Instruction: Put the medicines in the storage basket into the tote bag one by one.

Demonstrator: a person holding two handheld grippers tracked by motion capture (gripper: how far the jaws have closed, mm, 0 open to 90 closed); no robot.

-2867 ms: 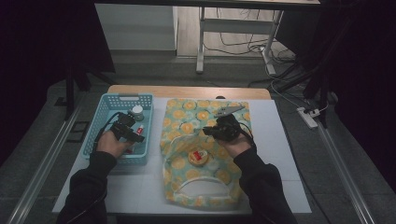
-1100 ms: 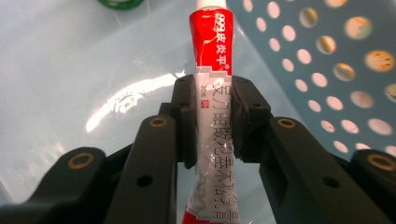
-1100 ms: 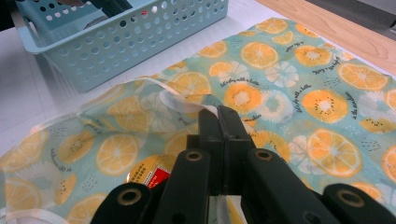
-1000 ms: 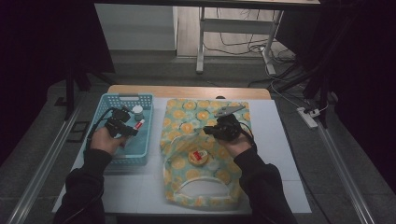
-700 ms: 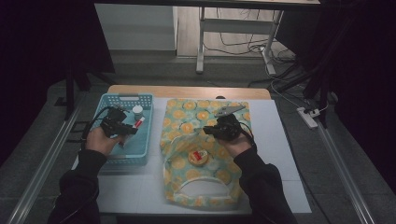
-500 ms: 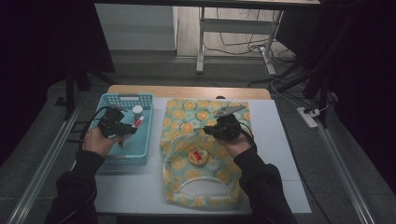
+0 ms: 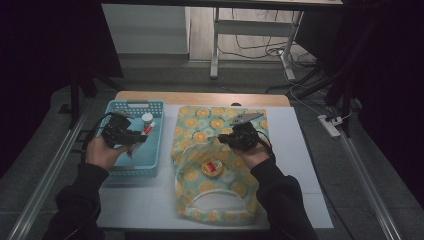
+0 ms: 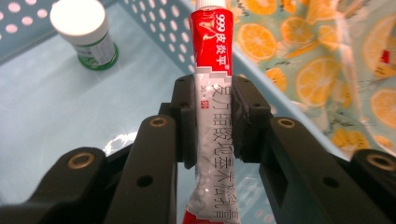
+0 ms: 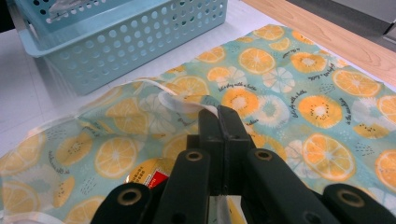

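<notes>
Ointment tube [image 8: 211, 116] is clamped upright between the jaws of your left gripper [image 7: 131, 137], red end up, and over the last second you have lifted it clear of the blue basket [image 7: 150, 165]; a few seconds back that hand was low inside the basket, beside the white-capped bottle [image 8: 86, 35], which stays standing at the far end. That lift means the pick is done and the carry can begin.

Your right gripper [image 7: 223, 139] has not shifted in that time. Its jaws are clenched on the rim of the orange-print pouch [image 9: 299, 88], holding a fold of the fabric raised so the mouth on the left side gapes toward the basket. In the right gripper view a small red-and-gold packet [image 9: 147, 179] shows through the cloth, just left of the jaws; from above, a round yellow item [image 7: 212, 168] lies on or in the pouch, near your right hand, and which of the two I cannot tell.

The tube hangs over the basket's right wall, close to the pouch's left edge. Judging by this, your next move is to swing it right and slide it into the raised opening. Keep the right grip firm so the mouth stays open.
</notes>
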